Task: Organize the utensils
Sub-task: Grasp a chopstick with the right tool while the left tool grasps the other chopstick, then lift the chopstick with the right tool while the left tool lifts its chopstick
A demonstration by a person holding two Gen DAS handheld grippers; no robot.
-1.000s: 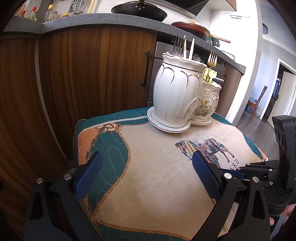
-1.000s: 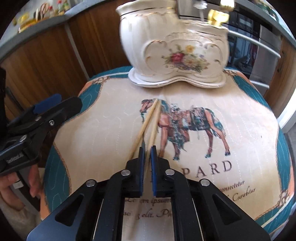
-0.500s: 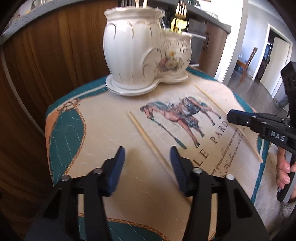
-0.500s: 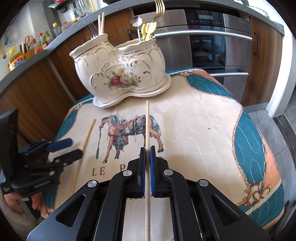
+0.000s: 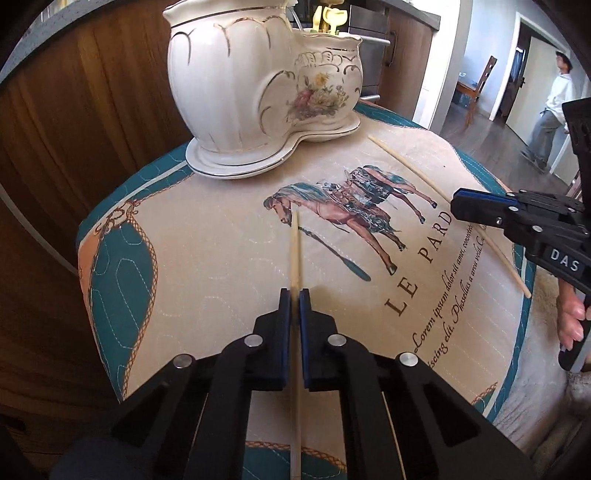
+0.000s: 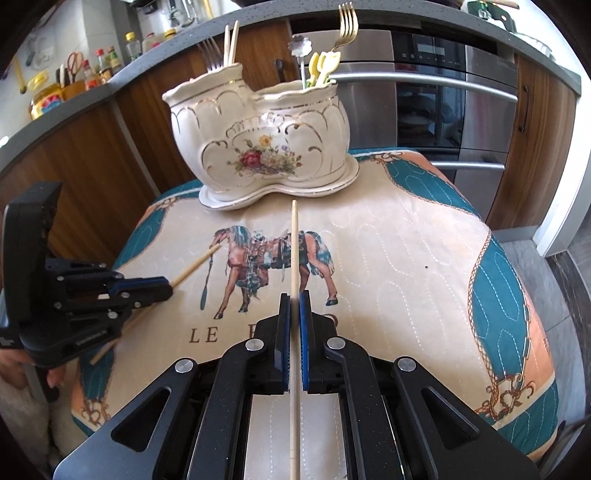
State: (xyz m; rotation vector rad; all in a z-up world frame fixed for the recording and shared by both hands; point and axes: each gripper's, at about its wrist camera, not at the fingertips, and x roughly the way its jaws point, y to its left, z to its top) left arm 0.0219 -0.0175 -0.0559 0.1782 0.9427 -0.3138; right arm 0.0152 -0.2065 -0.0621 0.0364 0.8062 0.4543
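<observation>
Since a second ago the left gripper (image 5: 291, 295) has closed from wide open onto one chopstick (image 5: 294, 251), and the right gripper (image 6: 291, 299), which was pinching two chopsticks together, is now carrying only the other chopstick (image 6: 294, 251) further to the right. So two chopsticks are out on the quilted horse-print cloth (image 6: 399, 266), one in each gripper, both sets of blue pads pressing on the wood. The left one is lying across the horse's head; the right one is pointing at the holder's saucer.

One white ceramic utensil holder (image 6: 266, 147) is standing at the far side of the cloth, with two compartments. The taller one is holding a silver fork (image 6: 211, 55) and two more chopsticks (image 6: 231, 42). The lower one is holding a gold fork (image 6: 345, 27), a flower-topped utensil (image 6: 301, 50) and yellow utensils (image 6: 323, 66), their number unclear.
</observation>
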